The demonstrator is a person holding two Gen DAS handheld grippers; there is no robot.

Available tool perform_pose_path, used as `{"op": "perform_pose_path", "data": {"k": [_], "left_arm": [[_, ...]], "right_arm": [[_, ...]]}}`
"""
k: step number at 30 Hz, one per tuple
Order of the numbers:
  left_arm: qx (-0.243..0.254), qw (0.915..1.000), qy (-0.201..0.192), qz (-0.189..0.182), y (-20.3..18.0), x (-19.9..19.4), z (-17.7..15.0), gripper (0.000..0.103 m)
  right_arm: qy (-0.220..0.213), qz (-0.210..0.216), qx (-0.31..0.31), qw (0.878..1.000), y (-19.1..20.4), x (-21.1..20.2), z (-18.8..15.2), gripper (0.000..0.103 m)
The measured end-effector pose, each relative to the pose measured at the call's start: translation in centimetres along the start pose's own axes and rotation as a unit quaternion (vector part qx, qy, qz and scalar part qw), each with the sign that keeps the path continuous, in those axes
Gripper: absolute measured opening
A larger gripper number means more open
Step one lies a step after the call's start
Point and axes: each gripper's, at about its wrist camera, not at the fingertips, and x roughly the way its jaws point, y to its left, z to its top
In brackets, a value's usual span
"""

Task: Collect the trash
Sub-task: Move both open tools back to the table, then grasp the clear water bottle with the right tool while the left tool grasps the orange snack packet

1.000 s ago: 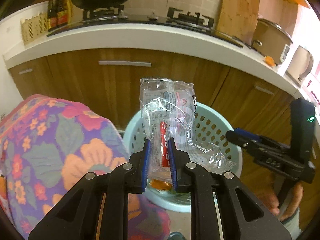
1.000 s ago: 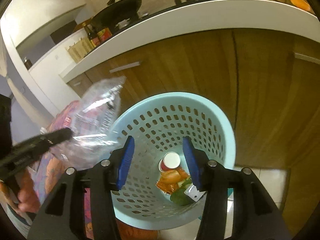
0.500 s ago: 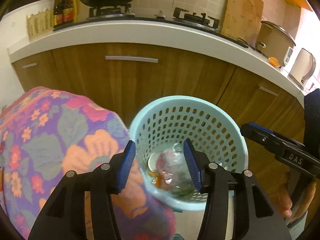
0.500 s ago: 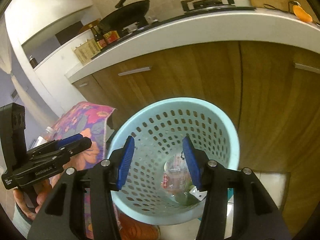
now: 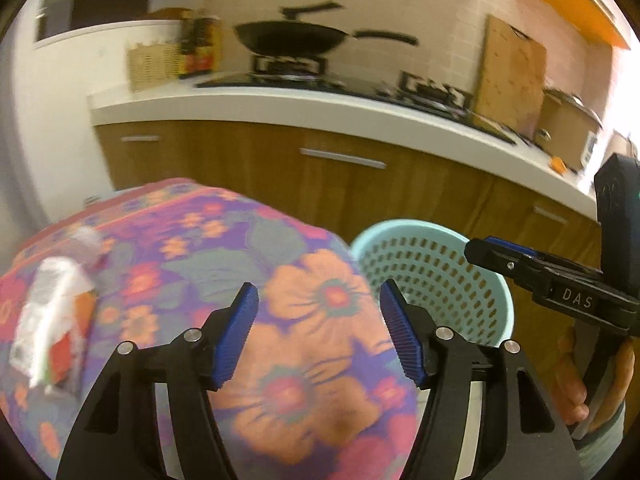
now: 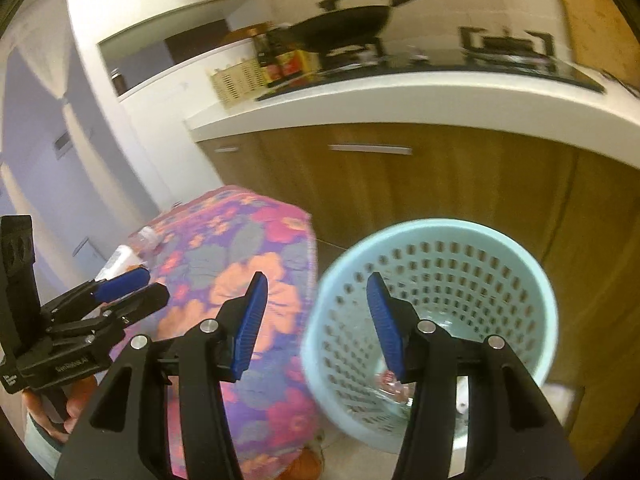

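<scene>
My left gripper point(image 5: 318, 334) is open and empty above the floral-cloth table point(image 5: 288, 396). A white and red wrapper point(image 5: 52, 328) lies on the cloth at the left, with a clear bottle point(image 5: 86, 240) behind it. The light blue perforated basket point(image 5: 436, 280) stands on the floor to the right of the table. My right gripper point(image 6: 314, 322) is open and empty, between the table point(image 6: 256, 280) and the basket point(image 6: 440, 292). Clear plastic trash point(image 6: 390, 386) lies at the basket's bottom. The left gripper shows in the right wrist view point(image 6: 128, 288).
Wooden kitchen cabinets point(image 5: 344, 184) with a white countertop point(image 5: 320, 108) stand close behind the basket. A black wok point(image 5: 292, 38) sits on the stove. Bottles and a wicker basket point(image 5: 154, 64) stand at the counter's left end.
My left gripper opened and dropped the clear plastic bag into the basket, then swung left over the table. My right gripper also turned left, away from the basket's centre.
</scene>
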Motion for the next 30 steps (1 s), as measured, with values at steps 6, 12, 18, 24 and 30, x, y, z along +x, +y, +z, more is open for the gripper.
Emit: {"op": "perform_pose_path", "data": {"k": [6, 12, 18, 24, 30], "left_arm": [[-0.058, 0.9971, -0.036, 0.034, 6.3, -5.1, -1.2, 0.062], [-0.106, 0.9898, -0.076, 0.059, 13.1, -10.2, -2.2, 0.061], [-0.155, 0.9794, -0.096, 0.088, 20.6, -13.2, -3.2, 0.061], [-0.215, 0.9704, -0.083, 0.074, 27.7, -12.8, -4.3, 0.06], [-0.222, 0.9731, -0.022, 0.059, 31.7, -9.3, -4.5, 0.054]], "right_arm": [[0.01, 0.039, -0.042, 0.998, 7.0, 1.2, -0.2, 0.049], [0.015, 0.073, -0.095, 0.993, 16.2, 2.8, -1.9, 0.049], [0.037, 0.087, -0.133, 0.987, 23.8, 5.0, -3.6, 0.049], [0.06, 0.086, -0.137, 0.985, 29.4, 7.3, -4.4, 0.063], [0.076, 0.061, -0.108, 0.989, 32.9, 10.4, -4.7, 0.07]]}}
